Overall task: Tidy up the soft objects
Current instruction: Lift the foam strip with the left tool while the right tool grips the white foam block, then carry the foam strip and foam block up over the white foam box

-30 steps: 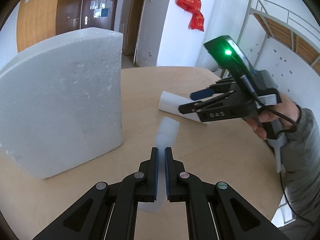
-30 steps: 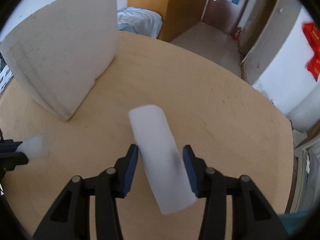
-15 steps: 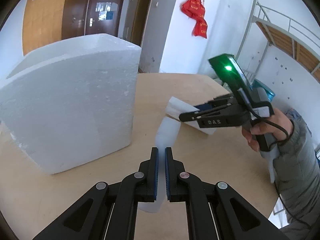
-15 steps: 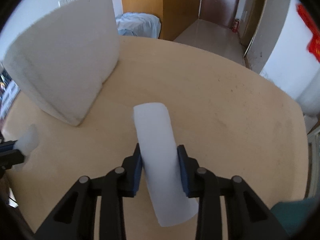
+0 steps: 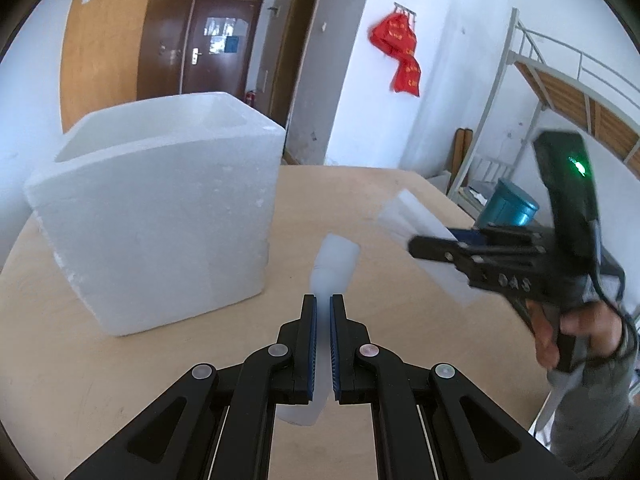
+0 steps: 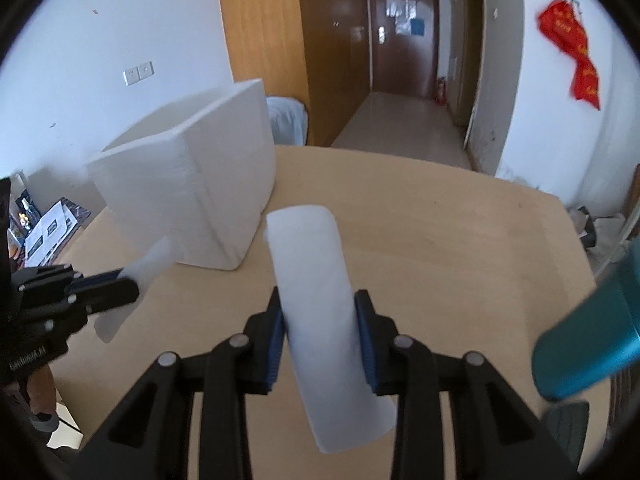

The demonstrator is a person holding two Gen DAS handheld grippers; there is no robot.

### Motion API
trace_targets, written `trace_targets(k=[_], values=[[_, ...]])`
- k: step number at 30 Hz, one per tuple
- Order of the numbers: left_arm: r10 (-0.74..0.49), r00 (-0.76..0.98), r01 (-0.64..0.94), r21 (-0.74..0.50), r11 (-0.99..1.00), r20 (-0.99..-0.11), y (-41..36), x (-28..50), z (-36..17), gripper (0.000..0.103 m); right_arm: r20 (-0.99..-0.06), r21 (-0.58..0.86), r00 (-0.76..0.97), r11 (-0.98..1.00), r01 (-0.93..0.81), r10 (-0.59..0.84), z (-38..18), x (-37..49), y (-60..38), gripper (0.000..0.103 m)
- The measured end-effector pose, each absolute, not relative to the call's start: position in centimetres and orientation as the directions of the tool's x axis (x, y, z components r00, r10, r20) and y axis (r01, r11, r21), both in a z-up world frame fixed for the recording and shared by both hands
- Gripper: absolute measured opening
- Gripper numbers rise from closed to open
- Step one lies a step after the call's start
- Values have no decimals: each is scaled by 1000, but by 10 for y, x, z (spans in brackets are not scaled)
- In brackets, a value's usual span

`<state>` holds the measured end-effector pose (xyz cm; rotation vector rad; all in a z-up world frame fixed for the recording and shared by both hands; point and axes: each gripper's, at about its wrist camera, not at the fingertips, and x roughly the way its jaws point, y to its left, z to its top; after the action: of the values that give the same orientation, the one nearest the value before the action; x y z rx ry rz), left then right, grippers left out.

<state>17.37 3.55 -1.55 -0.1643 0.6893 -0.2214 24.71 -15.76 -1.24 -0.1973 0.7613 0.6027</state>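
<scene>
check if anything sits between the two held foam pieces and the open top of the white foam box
Nothing visible does. The right tool and left tool each hold a foam piece above bare table, and the foam box stands open-topped beside them.

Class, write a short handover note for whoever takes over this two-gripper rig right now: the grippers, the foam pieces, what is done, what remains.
Left gripper: shut on a thin foam strip, held above the table.
Right gripper: shut on a wide foam strip, also held above the table.
White foam box: stands open-topped on the table, to the left of both strips.
Done: both strips picked up.
Left: probably put both into the box; its inside is hidden from view.
</scene>
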Motion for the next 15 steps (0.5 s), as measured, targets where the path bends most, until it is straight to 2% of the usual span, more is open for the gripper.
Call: trace_targets(k=[15], values=[[-190, 830, 92, -209, 974, -524, 35, 115, 17, 6, -593, 41, 647, 820, -570, 479, -6, 179, -151, 38]])
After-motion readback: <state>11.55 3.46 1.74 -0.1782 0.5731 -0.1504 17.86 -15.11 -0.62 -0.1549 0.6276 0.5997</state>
